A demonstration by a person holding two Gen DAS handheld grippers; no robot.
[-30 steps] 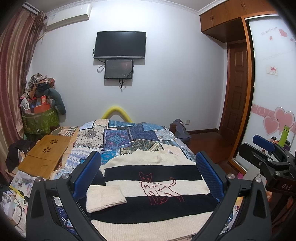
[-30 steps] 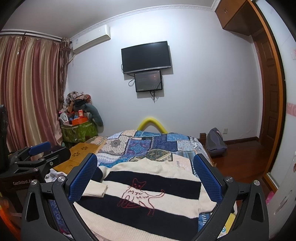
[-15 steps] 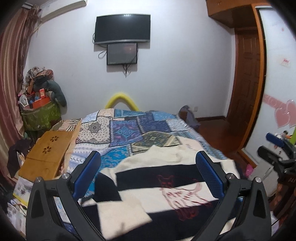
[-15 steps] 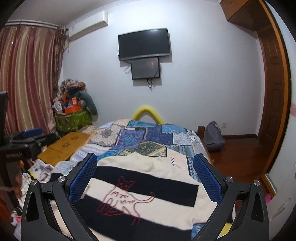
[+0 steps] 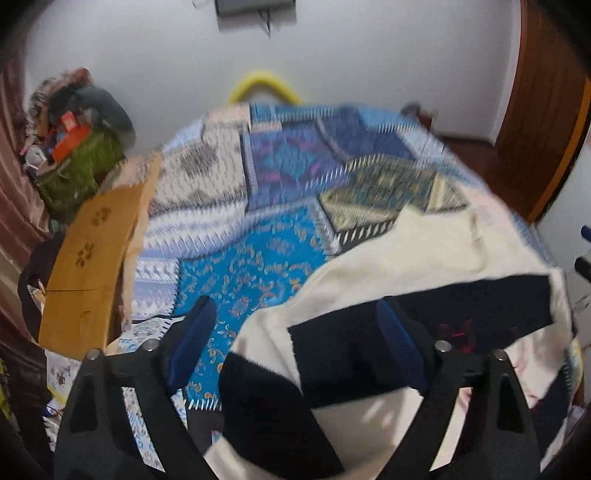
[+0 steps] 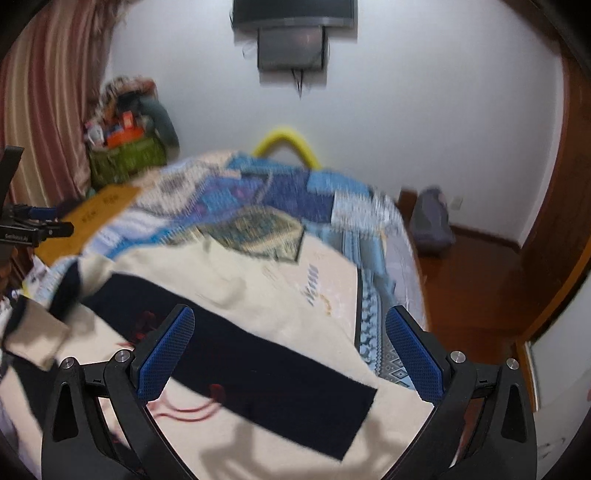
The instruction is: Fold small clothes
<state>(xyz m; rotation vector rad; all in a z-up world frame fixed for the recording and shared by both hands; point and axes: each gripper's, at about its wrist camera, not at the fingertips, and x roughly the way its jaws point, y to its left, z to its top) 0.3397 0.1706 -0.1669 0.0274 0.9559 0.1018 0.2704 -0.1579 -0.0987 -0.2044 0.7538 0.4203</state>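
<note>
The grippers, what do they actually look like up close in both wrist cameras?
Both look alike. The left gripper and the right gripper each have two matte black arms that spread in a V, with teardrop-shaped cutouts and small silver screw heads. Each arm ends in a blue finger pad with a fine mesh-like texture. No cables, sleeves or hands show, and I can read no markings on them.

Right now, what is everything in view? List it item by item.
sweater: one, cream with black stripes and a red drawing, spread on the near bed
bedspread: one, blue patchwork, over the bed
wooden tray table: one, tan, at the bed's left edge
yellow arch: one, behind the bed's far end
green basket: one, heaped with clutter, far left corner
screens: two, dark, stacked on the wall
grey bag: one, on the floor right of the bed
left tool: black, blue pads, open over the sweater's left edge
right tool: same, open over its right part
</note>
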